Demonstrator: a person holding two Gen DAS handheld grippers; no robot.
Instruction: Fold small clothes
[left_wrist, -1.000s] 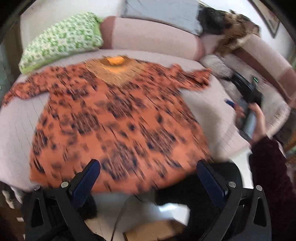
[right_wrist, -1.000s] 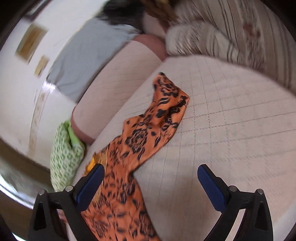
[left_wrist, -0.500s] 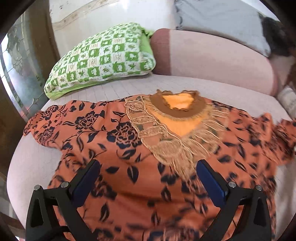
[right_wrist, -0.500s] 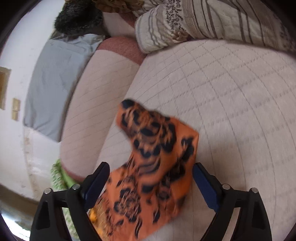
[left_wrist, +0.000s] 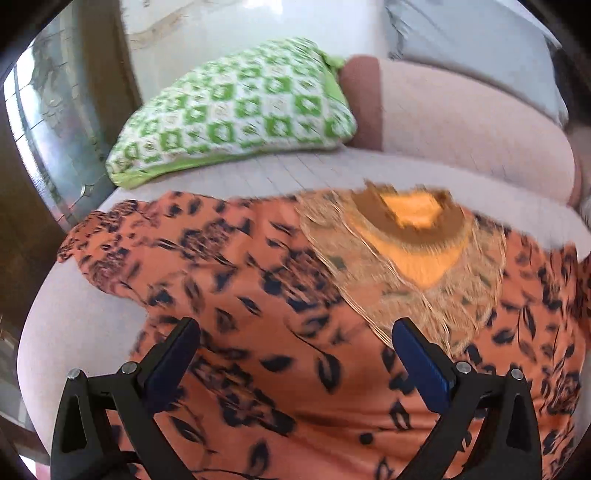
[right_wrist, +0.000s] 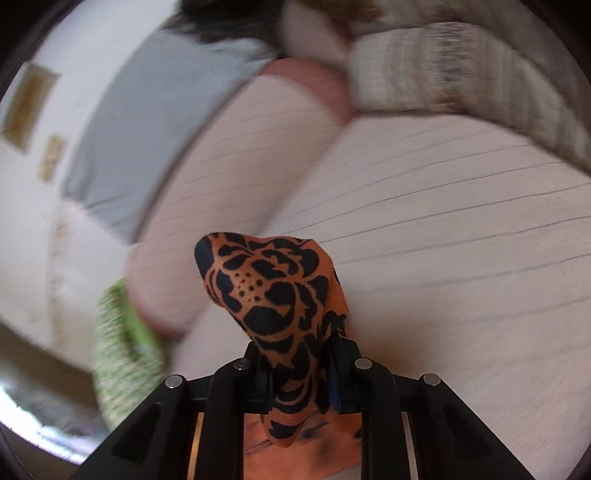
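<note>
Your right gripper (right_wrist: 301, 363) jaws grasp a sleeve of the top (left_wrist: 280, 332), your left gripper (left_wrist: 295, 354) jaws hang released above it, no fold laid yet.

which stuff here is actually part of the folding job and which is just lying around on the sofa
Part of the job:
- orange black-flowered fabric top with fringed neckline, spread on the seat
- its sleeve end, clamped in the right claw
- left claw, open above the top

Just lying about:
- green-and-white checked pillow
- grey cloth over the backrest
- beige striped blanket
</note>
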